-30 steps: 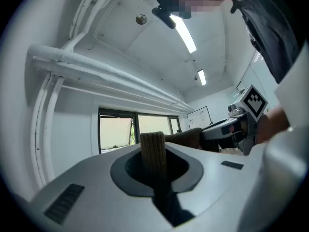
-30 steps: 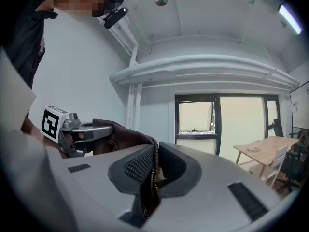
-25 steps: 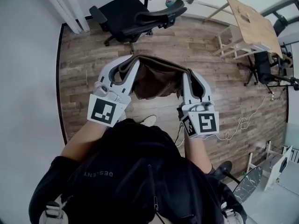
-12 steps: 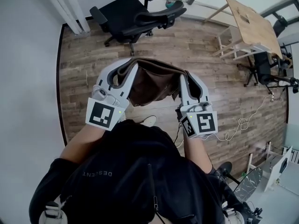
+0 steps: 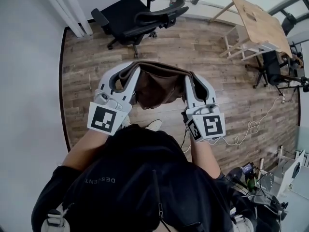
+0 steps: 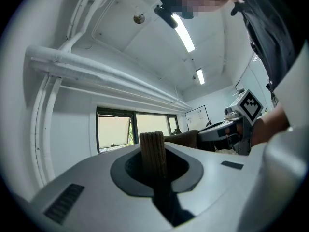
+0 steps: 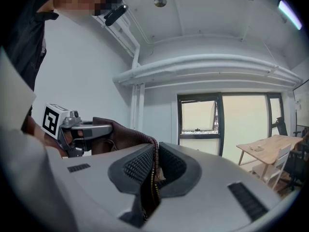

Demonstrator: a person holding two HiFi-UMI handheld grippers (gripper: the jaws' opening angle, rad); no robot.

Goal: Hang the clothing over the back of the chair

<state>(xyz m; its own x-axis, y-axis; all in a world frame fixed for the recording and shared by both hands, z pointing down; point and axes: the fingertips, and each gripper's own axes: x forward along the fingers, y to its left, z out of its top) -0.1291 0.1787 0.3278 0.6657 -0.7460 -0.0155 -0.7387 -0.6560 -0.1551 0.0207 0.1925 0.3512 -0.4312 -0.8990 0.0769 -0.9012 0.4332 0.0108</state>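
Note:
A brown jacket (image 5: pixel 155 83) hangs stretched between my two grippers at chest height over the wooden floor. My left gripper (image 5: pixel 131 67) is shut on its ribbed edge (image 6: pixel 152 153), which stands up between the jaws. My right gripper (image 5: pixel 190 77) is shut on the zipper edge (image 7: pixel 153 175), with the cloth trailing away to the left. The black office chair (image 5: pixel 134 16) stands ahead of me at the top of the head view, its backrest (image 5: pixel 161 14) on the right side, well apart from the jacket.
A wooden table (image 5: pixel 258 22) with a white frame stands at the upper right, and a second dark chair (image 5: pixel 275 71) beside it. A white cable (image 5: pixel 244 129) lies on the floor at my right. White pipes (image 5: pixel 72 8) run along the wall at the upper left.
Both grippers and the jacket have drifted slightly up the head view, toward the chair. The grip on the cloth is unchanged.

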